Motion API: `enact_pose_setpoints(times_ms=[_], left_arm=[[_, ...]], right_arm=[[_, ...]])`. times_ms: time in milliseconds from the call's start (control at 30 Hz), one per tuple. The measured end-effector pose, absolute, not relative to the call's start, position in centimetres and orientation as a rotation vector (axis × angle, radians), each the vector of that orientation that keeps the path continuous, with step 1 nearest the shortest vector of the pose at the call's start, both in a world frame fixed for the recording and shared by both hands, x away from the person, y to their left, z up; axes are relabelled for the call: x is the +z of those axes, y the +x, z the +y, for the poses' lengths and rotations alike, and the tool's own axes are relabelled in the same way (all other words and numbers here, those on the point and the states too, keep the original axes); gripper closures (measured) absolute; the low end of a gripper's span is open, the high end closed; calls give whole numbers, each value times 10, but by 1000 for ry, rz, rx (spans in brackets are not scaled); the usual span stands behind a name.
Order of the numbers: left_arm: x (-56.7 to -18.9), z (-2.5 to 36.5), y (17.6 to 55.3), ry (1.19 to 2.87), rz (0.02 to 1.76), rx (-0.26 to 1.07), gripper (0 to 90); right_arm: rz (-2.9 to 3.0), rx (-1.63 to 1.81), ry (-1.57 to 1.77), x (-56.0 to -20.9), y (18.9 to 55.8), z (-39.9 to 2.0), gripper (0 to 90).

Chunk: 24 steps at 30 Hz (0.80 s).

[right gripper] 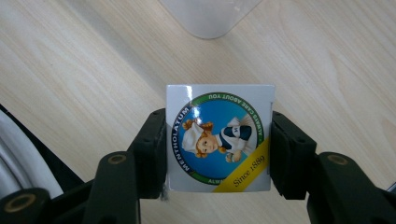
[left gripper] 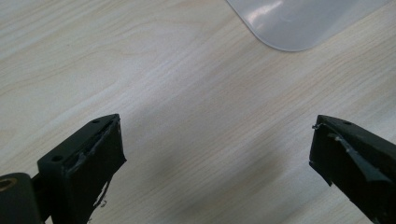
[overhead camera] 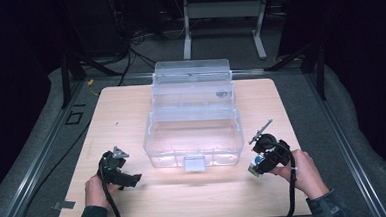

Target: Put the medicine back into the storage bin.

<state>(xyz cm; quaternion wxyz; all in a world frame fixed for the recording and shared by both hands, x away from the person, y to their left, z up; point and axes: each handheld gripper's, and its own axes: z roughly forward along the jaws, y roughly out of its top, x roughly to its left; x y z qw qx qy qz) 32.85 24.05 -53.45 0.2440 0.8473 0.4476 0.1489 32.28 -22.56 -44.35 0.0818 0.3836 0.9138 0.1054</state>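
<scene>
Overhead, a person sits at a pale wooden table (overhead camera: 131, 116) holding a black two-jaw gripper in each hand, with a large clear plastic hinged box (overhead camera: 195, 133) standing open between and beyond them, its lid tilted back on the far side. The left gripper (overhead camera: 118, 168) rests low at the near left of the table, held by the left hand (overhead camera: 96, 190). In the left gripper view its black fingers (left gripper: 98, 158) stand wide apart with nothing between them, bare wood grain showing in the gap, and a rounded corner of the clear box lies ahead of the fingertips and toward the right-hand finger. The right gripper (overhead camera: 268, 157) sits at the near right of the table in the right hand (overhead camera: 300, 170), just beside the near right corner of the box. In the right gripper view its fingers (right gripper: 149, 149) are closed against the two sides of a small white square box with a round blue Mentholatum label (right gripper: 219, 137), which shows a figure in a white cap and a yellow band reading "Since 1889". The small box sits squarely between the fingertips, its printed face toward the camera, with the table below it and a rounded clear plastic corner ahead of the fingers.
</scene>
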Motion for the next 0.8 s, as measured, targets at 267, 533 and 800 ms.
enact_pose_setpoints(times_ms=[267, 533, 800], left_arm=[[-533, 243, 328, 2293, 1227, 419, 3], [-532, 243, 328, 2291, 1224, 428, 2], [-532, 243, 328, 2289, 1223, 431, 1]], right_arm=[[2730, 330, 1155, -438, 328, -231, 463], [2709, 305, 1163, -431, 331, -237, 464], [2690, 300, 1176, -423, 333, -243, 464]])
